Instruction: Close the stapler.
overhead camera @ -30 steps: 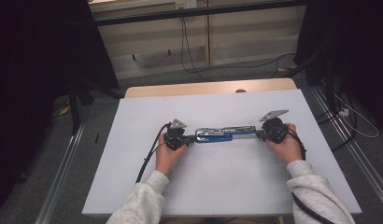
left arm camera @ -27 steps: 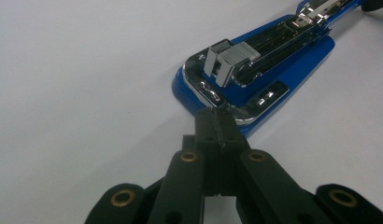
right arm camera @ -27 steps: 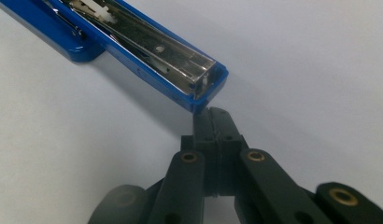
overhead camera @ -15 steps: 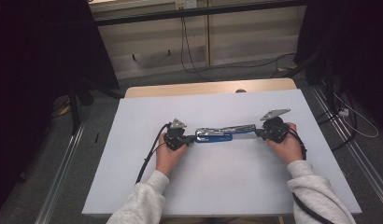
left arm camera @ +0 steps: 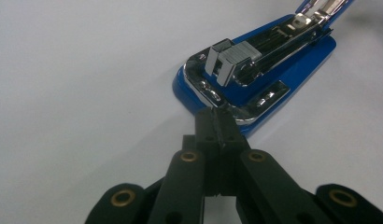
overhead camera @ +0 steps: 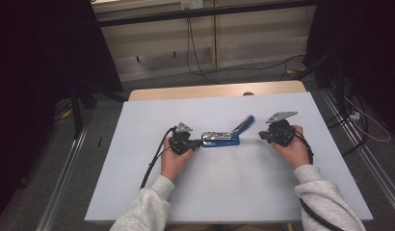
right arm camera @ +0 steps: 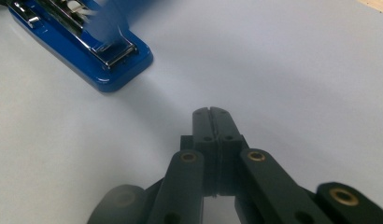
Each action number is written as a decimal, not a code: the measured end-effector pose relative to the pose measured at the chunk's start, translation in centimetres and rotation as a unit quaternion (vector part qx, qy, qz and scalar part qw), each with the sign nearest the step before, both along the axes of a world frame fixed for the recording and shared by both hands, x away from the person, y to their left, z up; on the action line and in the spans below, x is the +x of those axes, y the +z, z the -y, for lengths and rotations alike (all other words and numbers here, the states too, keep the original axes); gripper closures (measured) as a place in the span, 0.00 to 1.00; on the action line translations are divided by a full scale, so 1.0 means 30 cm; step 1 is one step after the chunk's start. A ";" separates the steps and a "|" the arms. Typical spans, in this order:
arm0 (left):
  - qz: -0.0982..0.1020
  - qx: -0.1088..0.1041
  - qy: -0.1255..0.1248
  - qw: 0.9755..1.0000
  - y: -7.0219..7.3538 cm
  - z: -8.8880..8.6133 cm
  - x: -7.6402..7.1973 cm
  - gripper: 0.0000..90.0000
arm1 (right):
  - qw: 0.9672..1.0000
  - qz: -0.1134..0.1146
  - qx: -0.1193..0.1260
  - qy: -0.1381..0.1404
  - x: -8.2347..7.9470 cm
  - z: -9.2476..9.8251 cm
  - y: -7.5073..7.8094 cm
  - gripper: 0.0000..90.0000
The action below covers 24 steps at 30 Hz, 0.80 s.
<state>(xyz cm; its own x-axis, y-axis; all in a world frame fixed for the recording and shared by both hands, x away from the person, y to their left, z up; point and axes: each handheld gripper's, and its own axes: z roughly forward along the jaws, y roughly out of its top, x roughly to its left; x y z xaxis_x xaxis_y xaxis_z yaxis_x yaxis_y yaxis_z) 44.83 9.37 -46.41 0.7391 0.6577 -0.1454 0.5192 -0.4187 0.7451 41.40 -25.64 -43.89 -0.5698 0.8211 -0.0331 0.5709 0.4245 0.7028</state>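
At centre left of the high view the left gripper (overhead camera: pixel 190 142) is seen against the near end of the stapler (overhead camera: pixel 223 136), which lies mid-table (overhead camera: pixel 138 192) with its blue lid swung up toward the upper right. What the high view cannot settle is given by the left gripper view: the jaws are pressed together, their tips (left arm camera: pixel 216 122) touching the chrome rim of the stapler (left arm camera: pixel 259 65) base, with nothing clamped between them, and the open magazine is laid bare. The right gripper view shows the stapler (right arm camera: pixel 87 46) base in the upper left and the lid blurred. Since the earlier frame the lid has been raised from flat, and the right gripper (overhead camera: pixel 263 135) is now found clear of the stapler, at centre right. Its jaws (right arm camera: pixel 211 116) are closed on nothing, above bare table.
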 end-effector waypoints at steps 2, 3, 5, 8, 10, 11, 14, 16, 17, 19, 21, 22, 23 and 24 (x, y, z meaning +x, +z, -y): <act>0.000 0.000 0.000 1.000 0.000 -0.001 0.000 1.00 | 1.000 -0.001 -0.001 -0.001 0.000 -0.002 -0.001 0.98; 0.000 0.001 0.000 1.000 0.000 0.000 0.000 1.00 | 1.000 -0.001 -0.001 -0.001 -0.001 -0.002 -0.001 0.97; 0.001 0.001 0.000 1.000 0.000 0.000 0.000 1.00 | 1.000 -0.001 0.001 -0.002 -0.001 -0.001 -0.001 0.94; -0.001 -0.002 0.002 1.000 0.000 0.001 0.000 1.00 | 1.000 -0.002 0.005 -0.003 -0.001 0.000 -0.001 0.91; -0.002 -0.002 0.002 1.000 0.000 0.000 0.000 1.00 | 1.000 -0.004 0.005 -0.003 -0.001 0.000 -0.002 0.87; -0.003 -0.003 0.002 1.000 0.000 0.000 0.000 1.00 | 1.000 -0.005 0.005 -0.004 -0.001 -0.001 -0.003 0.87; -0.005 -0.007 0.004 1.000 -0.001 -0.002 0.002 1.00 | 1.000 -0.007 0.011 -0.002 -0.004 -0.002 -0.003 0.80; 0.000 -0.008 0.010 1.000 0.001 -0.006 0.003 0.96 | 1.000 -0.006 0.017 -0.002 -0.007 0.000 -0.002 0.74; 0.001 -0.011 0.008 1.000 0.004 -0.011 0.003 0.94 | 1.000 -0.010 0.024 -0.003 -0.008 0.001 -0.001 0.71; 0.003 -0.022 0.007 1.000 0.016 -0.020 0.002 0.89 | 0.999 -0.012 0.033 -0.005 -0.013 0.003 0.001 0.66; 0.006 -0.035 0.009 0.999 0.033 -0.031 -0.002 0.83 | 0.999 -0.014 0.042 -0.005 -0.018 0.003 0.004 0.61; 0.005 -0.043 0.007 0.999 0.042 -0.038 -0.003 0.79 | 0.999 -0.015 0.047 -0.006 -0.022 0.003 0.006 0.60; 0.005 -0.051 0.007 0.999 0.050 -0.043 -0.005 0.73 | 0.999 -0.016 0.048 -0.006 -0.027 0.004 0.008 0.58; 0.008 -0.055 0.002 0.998 0.058 -0.048 -0.008 0.71 | 0.999 -0.016 0.048 -0.004 -0.033 0.004 0.010 0.55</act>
